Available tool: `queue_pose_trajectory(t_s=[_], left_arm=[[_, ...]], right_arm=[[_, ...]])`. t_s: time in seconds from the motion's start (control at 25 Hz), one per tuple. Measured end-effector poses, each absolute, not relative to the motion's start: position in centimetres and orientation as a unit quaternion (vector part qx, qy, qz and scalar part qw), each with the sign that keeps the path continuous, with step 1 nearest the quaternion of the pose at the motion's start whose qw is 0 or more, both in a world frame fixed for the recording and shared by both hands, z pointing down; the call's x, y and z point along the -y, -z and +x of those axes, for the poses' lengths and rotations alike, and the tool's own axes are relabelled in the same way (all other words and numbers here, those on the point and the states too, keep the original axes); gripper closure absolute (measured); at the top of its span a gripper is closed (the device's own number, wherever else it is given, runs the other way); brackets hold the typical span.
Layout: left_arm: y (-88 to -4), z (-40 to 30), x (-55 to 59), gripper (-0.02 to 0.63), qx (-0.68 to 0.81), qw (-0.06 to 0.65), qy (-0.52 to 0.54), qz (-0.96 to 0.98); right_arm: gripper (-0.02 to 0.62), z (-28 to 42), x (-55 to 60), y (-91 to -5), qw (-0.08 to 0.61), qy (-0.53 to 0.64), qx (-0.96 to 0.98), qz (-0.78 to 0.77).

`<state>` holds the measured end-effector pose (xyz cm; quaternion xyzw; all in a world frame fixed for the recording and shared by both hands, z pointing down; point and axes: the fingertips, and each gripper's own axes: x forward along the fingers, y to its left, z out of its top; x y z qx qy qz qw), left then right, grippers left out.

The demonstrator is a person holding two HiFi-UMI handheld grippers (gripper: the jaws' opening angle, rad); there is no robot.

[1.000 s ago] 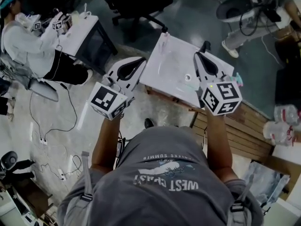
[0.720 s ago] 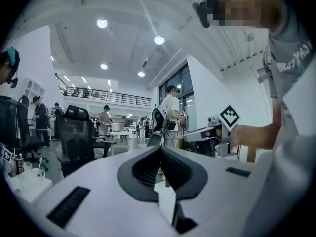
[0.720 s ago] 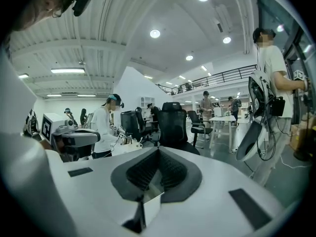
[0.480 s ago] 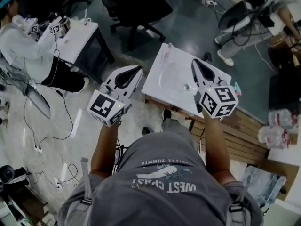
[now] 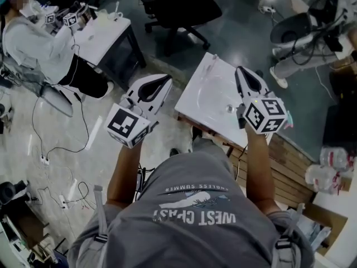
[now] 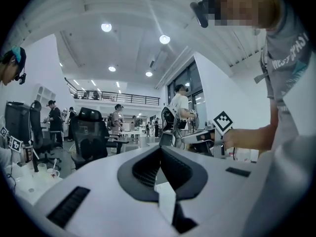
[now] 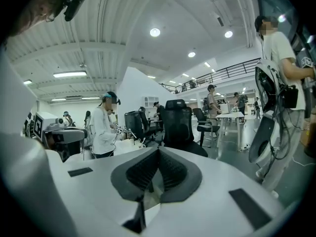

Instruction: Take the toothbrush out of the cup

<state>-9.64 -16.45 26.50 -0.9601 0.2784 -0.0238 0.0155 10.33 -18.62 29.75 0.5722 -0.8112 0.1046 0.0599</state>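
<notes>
A white table (image 5: 206, 102) with a faint round outline on its top stands in front of me in the head view. A thin pale upright thing (image 5: 210, 65) sits at its far corner, and a small teal thing (image 5: 288, 121) shows at its right edge. Both are too small to tell a cup or a toothbrush. My left gripper (image 5: 167, 80) hangs over the floor to the left of the table, its jaws shut and empty (image 6: 159, 147). My right gripper (image 5: 240, 70) is above the table's right part, also shut with nothing between its jaws (image 7: 158, 149).
A black office chair (image 5: 178, 4) stands beyond the table. At the far left a seated person (image 5: 39, 43) works with grippers at another white desk (image 5: 103, 35). Cables (image 5: 50, 155) trail over the floor. Wooden slats (image 5: 290, 166) and plastic bottles (image 5: 329, 172) lie to the right.
The person has stepped a little towards the table, and both grippers have drifted along with them. The jaws of both look the same as before.
</notes>
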Motion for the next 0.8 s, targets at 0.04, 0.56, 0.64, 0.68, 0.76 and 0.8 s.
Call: queue_pose_trajectory(t_s=[0.04,0.56,0.64,0.68,0.76,0.8], left_arm=[[-26.5,-9.5,16.7,0.606,-0.28,0.015,0.025,-0.96],[-29.2,-7.5,19.8,0.606,-0.302,-0.016,0.05,-0.952],[-29.5,-6.9,20.1,0.607,-0.299,-0.022,0.054,-0.952],[-29.8,-6.6,20.5,0.606,-0.299,-0.025,0.058,-0.952],[-30.7,-6.2,21.1,0.606,-0.298,-0.028,0.065,-0.952],[-31.2,-6.1,21.4,0.607,-0.298,-0.032,0.067,-0.952]], right_arm=[[0.583,10.6,19.1,-29.9,0.06,-0.107,0.811,0.571],[0.581,13.0,25.7,-35.4,0.07,-0.15,0.819,0.55],[0.58,13.2,26.6,-36.5,0.07,-0.161,0.82,0.545],[0.578,13.3,27.3,-37.0,0.071,-0.163,0.822,0.542],[0.576,13.4,28.5,-38.4,0.072,-0.169,0.823,0.537],[0.575,13.4,29.0,-39.2,0.073,-0.173,0.824,0.535]])
